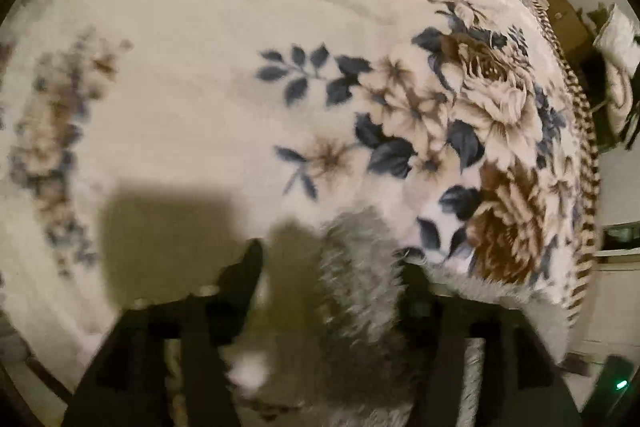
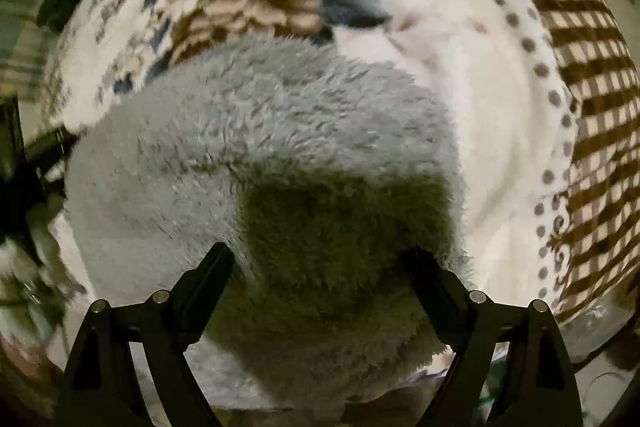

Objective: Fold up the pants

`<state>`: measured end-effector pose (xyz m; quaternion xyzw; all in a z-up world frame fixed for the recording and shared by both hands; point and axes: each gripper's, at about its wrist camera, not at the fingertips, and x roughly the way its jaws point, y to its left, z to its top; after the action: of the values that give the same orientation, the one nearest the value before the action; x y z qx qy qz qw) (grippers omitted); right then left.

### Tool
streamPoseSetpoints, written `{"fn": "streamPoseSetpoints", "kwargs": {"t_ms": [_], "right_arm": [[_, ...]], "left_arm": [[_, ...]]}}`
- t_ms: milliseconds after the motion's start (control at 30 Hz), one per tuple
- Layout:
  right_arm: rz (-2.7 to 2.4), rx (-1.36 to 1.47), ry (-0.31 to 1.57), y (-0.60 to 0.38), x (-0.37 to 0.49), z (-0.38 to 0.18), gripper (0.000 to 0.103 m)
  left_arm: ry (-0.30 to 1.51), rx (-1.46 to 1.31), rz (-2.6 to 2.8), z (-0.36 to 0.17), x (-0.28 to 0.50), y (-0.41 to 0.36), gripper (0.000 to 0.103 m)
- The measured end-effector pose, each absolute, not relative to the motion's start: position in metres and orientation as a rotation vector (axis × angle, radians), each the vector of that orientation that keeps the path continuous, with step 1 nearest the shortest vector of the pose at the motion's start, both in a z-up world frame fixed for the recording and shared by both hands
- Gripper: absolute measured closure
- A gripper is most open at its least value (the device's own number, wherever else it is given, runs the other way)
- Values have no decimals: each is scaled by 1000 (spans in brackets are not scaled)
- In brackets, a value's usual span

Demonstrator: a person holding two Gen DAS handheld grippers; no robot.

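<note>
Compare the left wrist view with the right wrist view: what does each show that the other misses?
Only the left wrist view shows the blanket's wide cream middle with blue leaf sprigs, plus room clutter beyond the bed edge. Only the right wrist view shows the brown checked border, the row of dots, and a broad stretch of the folded grey fleece pants. Both show the pants on the floral blanket between spread gripper fingers: left gripper, right gripper; neither visibly pinches the fleece.
</note>
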<state>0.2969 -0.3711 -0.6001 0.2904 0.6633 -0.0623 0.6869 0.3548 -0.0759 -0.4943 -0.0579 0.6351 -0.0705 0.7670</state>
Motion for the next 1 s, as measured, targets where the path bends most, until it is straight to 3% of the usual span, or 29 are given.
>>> {"fn": "streamPoseSetpoints", "kwargs": {"t_ms": [67, 133, 433, 700, 833, 1000], "right_arm": [[-133, 651, 1468, -377, 292, -595, 13], [-132, 643, 1461, -380, 286, -590, 13], [-136, 655, 1450, -408, 244, -575, 4], [7, 892, 1453, -429, 232, -651, 2], [178, 1083, 1409, -426, 234, -683, 2], [210, 1108, 1387, -420, 239, -698, 0]], "left_arm": [[1336, -112, -131, -480, 340, -73, 28], [1308, -100, -117, -467, 327, -70, 14], [1322, -131, -95, -447, 275, -73, 13], [1438, -345, -198, -499, 229, -64, 13], [1447, -463, -265, -521, 231, -59, 12], [1490, -528, -368, -542, 244, -59, 10]]}}
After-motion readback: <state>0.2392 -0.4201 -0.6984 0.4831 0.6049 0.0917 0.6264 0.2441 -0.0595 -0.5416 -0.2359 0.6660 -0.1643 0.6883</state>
